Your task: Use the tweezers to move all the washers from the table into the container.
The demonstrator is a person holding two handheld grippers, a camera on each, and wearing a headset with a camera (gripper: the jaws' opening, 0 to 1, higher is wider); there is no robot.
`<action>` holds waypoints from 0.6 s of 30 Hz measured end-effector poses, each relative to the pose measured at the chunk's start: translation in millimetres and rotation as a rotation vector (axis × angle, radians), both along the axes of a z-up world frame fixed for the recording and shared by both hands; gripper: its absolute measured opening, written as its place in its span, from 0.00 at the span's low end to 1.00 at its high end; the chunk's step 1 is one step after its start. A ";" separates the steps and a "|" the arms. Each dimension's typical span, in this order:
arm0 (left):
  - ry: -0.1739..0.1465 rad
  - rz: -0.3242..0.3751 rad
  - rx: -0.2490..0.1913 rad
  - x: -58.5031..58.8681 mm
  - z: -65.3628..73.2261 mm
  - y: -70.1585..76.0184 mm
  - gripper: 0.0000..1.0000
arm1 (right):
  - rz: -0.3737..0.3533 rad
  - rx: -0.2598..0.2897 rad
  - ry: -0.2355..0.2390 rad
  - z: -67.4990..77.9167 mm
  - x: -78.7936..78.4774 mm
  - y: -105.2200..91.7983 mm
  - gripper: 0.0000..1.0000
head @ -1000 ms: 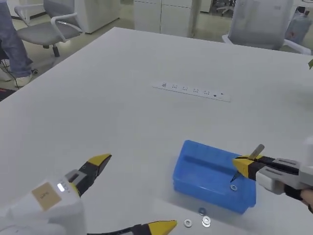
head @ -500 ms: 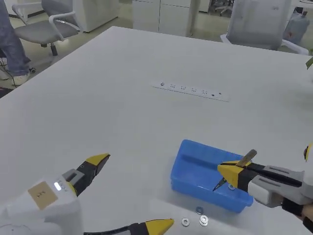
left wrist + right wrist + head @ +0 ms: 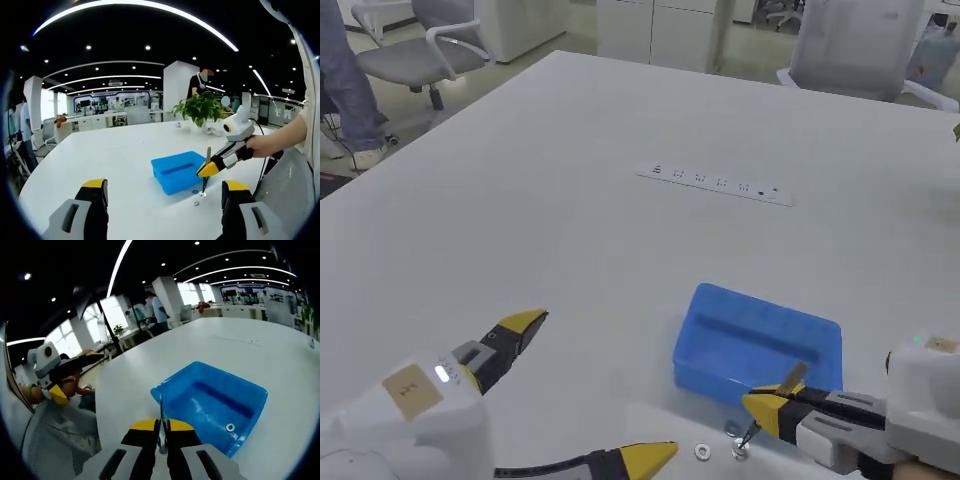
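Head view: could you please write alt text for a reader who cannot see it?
The right gripper holds tweezers with the tips down at small washers on the white table, just in front of a blue container. The left gripper hangs open at lower left.

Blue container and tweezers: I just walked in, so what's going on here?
A person works two handheld grippers. The right claw is shut on tweezers, tips down among the washers on the table just in front of the blue container. One washer lies inside it. The left claw hangs open, holding nothing.
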State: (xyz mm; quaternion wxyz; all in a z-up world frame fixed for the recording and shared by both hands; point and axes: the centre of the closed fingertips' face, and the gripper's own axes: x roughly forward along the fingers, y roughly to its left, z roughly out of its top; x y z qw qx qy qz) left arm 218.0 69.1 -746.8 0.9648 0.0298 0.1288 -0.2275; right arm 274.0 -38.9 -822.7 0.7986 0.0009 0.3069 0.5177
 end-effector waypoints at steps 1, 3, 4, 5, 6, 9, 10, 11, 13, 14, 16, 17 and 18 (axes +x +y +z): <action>0.001 -0.001 0.000 -0.1 -0.2 -0.1 0.97 | 0.002 -0.001 0.004 -1.1 0.0 0.2 0.03; 0.002 0.000 0.002 -0.1 -0.6 0.0 0.96 | 0.010 -0.003 0.006 -2.6 -1.3 1.1 0.03; 0.002 0.000 0.002 -0.1 -0.5 0.1 0.96 | 0.014 -0.009 0.004 -3.9 -2.3 1.5 0.03; 0.002 0.001 0.001 -0.1 -0.4 0.3 0.96 | 0.014 -0.012 0.005 -4.5 -2.6 1.3 0.03; 0.002 0.002 0.000 -0.1 -0.4 0.5 0.96 | 0.011 -0.005 0.004 -3.3 -2.7 2.0 0.03; 0.004 0.003 0.001 -0.1 -0.7 0.7 0.96 | 0.017 -0.010 -0.005 -3.2 -3.3 2.3 0.04; 0.005 0.002 0.003 -0.2 -1.1 0.6 0.96 | 0.021 -0.012 -0.009 -3.1 -4.1 2.3 0.04; 0.006 0.001 0.004 -0.2 -1.2 0.5 0.96 | 0.026 -0.016 -0.017 -2.8 -4.9 2.5 0.04; 0.004 -0.001 0.005 -0.2 -1.1 0.1 0.96 | 0.052 -0.032 -0.049 -2.8 -7.2 3.2 0.04; 0.005 -0.001 0.005 -0.3 -1.3 0.0 0.96 | 0.061 -0.038 -0.062 -2.5 -8.4 3.9 0.04; 0.007 -0.001 0.006 -0.4 -1.7 -0.1 0.96 | 0.110 -0.059 -0.116 -2.2 -11.6 5.7 0.04; 0.006 -0.002 0.006 -0.3 -1.6 -0.1 0.96 | 0.131 -0.068 -0.138 -2.2 -13.9 6.9 0.04; 0.006 -0.002 0.007 -0.3 -1.6 -0.2 0.96 | 0.146 -0.081 -0.158 -2.5 -15.2 7.0 0.04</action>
